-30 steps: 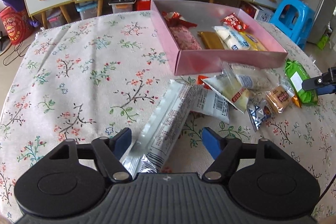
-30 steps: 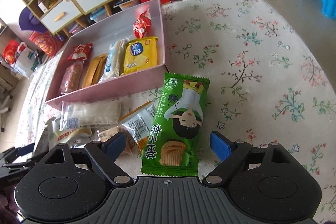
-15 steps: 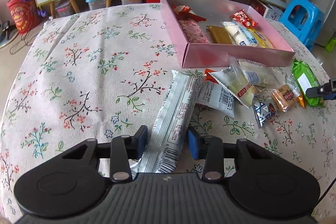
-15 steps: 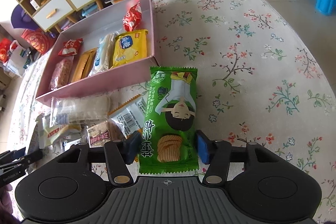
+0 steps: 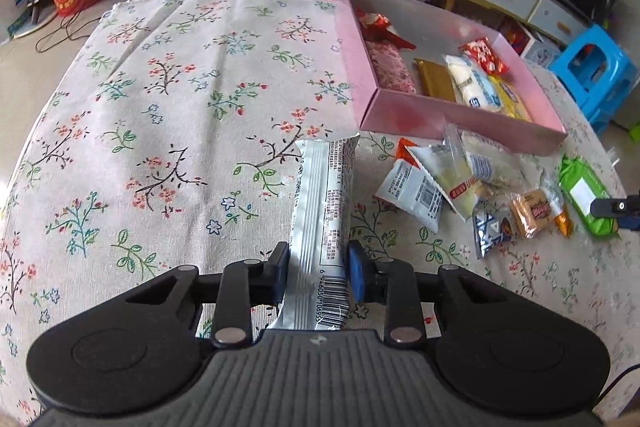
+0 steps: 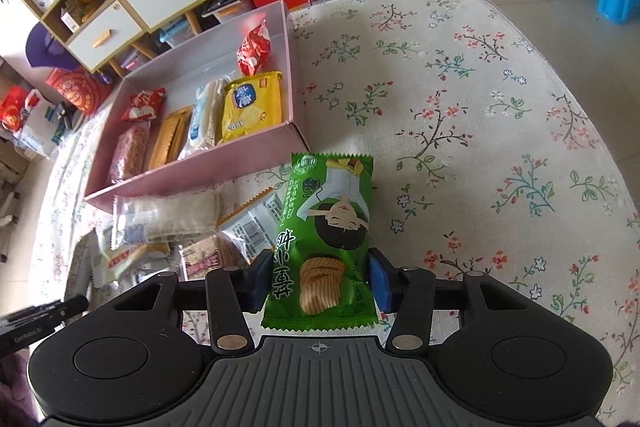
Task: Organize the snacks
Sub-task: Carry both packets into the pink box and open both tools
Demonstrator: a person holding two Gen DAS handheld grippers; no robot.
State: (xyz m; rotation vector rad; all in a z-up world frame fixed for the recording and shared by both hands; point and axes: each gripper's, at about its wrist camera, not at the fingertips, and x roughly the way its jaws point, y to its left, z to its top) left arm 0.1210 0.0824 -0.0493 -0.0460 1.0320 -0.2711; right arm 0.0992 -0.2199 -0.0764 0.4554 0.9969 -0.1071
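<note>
Over the last second both claws have gone from wide open around their packets to pinched tight on them, and both packets now look raised off the floral tablecloth point(image 5: 168, 115). I judge the picking step done on both sides, with the carry to the pink box point(image 5: 460, 125) next.

Largest first: the pink box lies ahead and to the right of the left gripper point(image 5: 318, 273), and ahead and to the left of the right gripper point(image 6: 318, 277). It already has a row of snacks along its near wall, the yellow cracker bag point(image 6: 252, 107) among them, while its far part is mostly bare, so there looks to be room for both new packets. Between the two claws, just in front of the box's near wall, sits the loose pile of small packets point(image 5: 452, 187) not yet sorted.

The left gripper is closed on the near end of the long silver packet point(image 5: 324, 215), close to its barcode; the rest of the packet runs straight ahead from the claw toward the box corner. The jaws stand narrow, with the wrapper squeezed between the pads.

The right gripper grips the green chip packet point(image 6: 324, 239) across its lower part, one pad on each long edge. Its jaws stand wider than the left's, since this packet is broader, and the packet's far end reaches nearly to the box corner
</note>
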